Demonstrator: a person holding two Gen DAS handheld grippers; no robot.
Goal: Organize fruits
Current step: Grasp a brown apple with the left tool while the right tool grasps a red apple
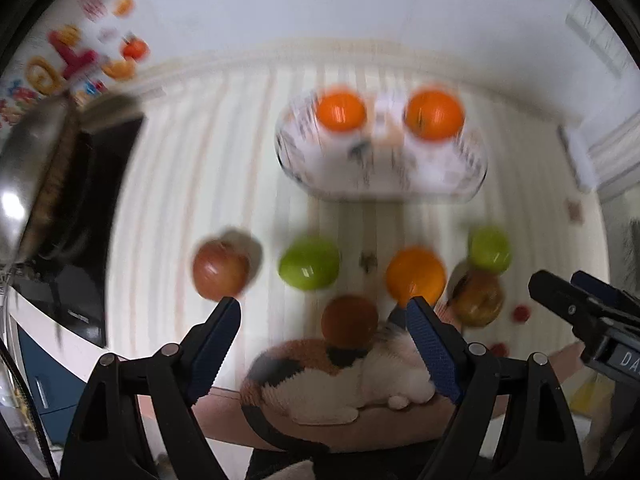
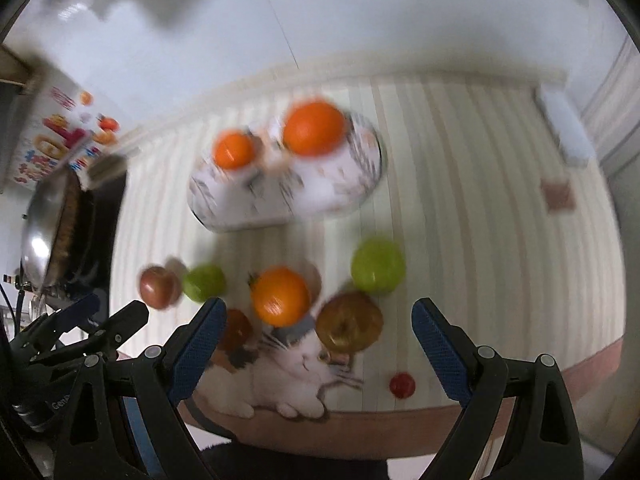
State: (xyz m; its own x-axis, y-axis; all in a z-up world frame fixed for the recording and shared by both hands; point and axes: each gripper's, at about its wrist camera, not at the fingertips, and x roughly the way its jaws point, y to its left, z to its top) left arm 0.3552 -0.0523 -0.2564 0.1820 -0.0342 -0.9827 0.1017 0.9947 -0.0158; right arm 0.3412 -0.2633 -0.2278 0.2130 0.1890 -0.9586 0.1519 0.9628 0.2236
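A patterned white plate (image 1: 316, 168) (image 2: 240, 208) at the back of the striped table holds two oranges (image 1: 341, 111) (image 2: 314, 128). Nearer, loose fruit lies in a blurred group: a red apple (image 1: 220, 270) (image 2: 159, 286), two green apples (image 1: 309, 263) (image 2: 378, 266), an orange (image 1: 416, 276) (image 2: 280, 296), a brownish apple (image 1: 478, 300) (image 2: 349, 322) and a dark red fruit (image 1: 349, 322) (image 2: 238, 330). My left gripper (image 1: 324, 314) hangs open above the dark red fruit, holding nothing. To its right, my right gripper (image 2: 318, 314) is open over the orange and the brownish apple, also holding nothing.
The tablecloth has a cat picture (image 1: 340, 380) (image 2: 296, 372) at its near edge and a small red round spot (image 2: 402, 385). A steel pan (image 1: 32, 184) (image 2: 40, 220) sits on a dark hob to the left, with a colourful box (image 2: 60, 140) behind it.
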